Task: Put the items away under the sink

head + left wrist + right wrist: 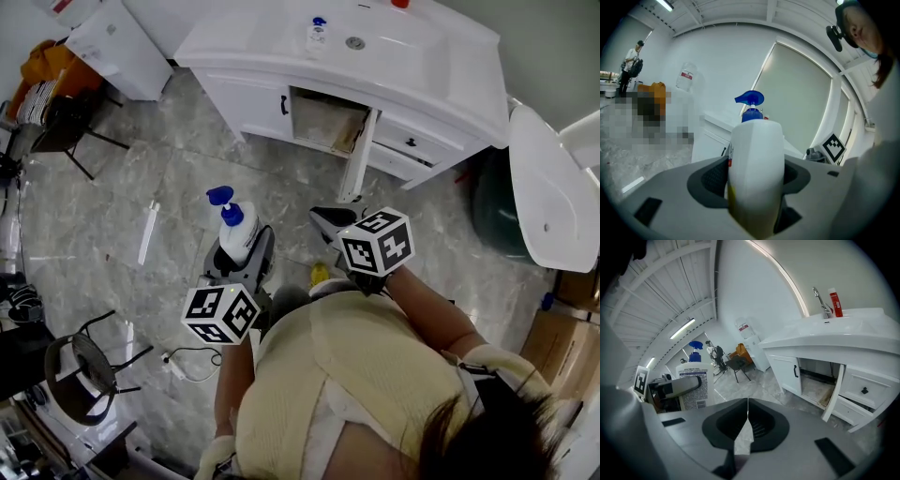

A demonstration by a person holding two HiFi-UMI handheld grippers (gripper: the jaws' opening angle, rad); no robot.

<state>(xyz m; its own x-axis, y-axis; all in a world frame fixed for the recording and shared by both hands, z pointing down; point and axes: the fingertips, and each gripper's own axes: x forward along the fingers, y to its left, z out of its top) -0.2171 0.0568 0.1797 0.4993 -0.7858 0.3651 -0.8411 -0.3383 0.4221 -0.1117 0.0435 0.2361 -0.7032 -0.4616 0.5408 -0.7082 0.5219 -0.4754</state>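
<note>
The white pump bottle is tall and smooth, so it could slip out on the way to the open cupboard under the sink, or bump the cupboard door. It stands upright, squeezed between the jaws of the left gripper, well away from the cupboard. The right gripper is just beside it, jaws pressed together with nothing in them

Below you: grey marbled tile floor, on which stand the white sink cabinet and a black metal chair; a white flat strip lies apart.
</note>
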